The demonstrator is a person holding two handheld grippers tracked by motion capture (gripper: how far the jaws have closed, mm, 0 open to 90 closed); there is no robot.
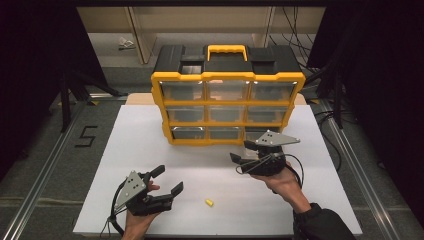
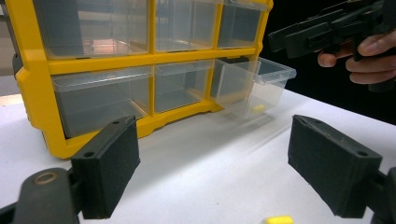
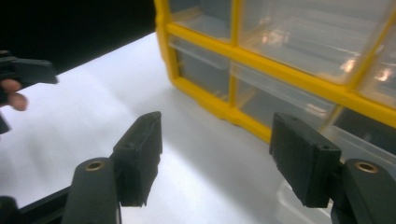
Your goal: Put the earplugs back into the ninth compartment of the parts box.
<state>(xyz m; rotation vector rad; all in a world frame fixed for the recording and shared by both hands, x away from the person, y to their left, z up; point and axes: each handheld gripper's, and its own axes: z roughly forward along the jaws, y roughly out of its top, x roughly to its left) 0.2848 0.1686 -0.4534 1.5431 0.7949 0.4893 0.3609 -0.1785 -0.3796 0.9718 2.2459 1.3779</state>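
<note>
Yellow-and-black organizer (image 1: 227,95) sits at the far end of the white table (image 1: 150,145), nine clear drawers in a three-by-three grid, black top with a yellow handle (image 1: 227,51). No brand or label I can read on it. The only writing around is a black "5" (image 1: 86,136) marked on the grey floor left of the table.

From the left gripper view, the bottom drawer (image 2: 254,88) on the right end of the organizer is pulled out, with a small yellow piece (image 2: 258,108) lying inside it. Another little yellow piece (image 1: 209,202) lies loose on the table near the front edge, between the two hands.

Right gripper (image 1: 246,152) is held just in front of that open drawer, grey plate on top, jaws spread apart and holding nothing. In its own view the pads (image 3: 140,156) are wide apart with bare table between them.

Left gripper (image 1: 167,181) is low near the front left of the table, also spread wide and empty, the loose yellow piece just to its right. Both hands are well apart from each other.
</note>
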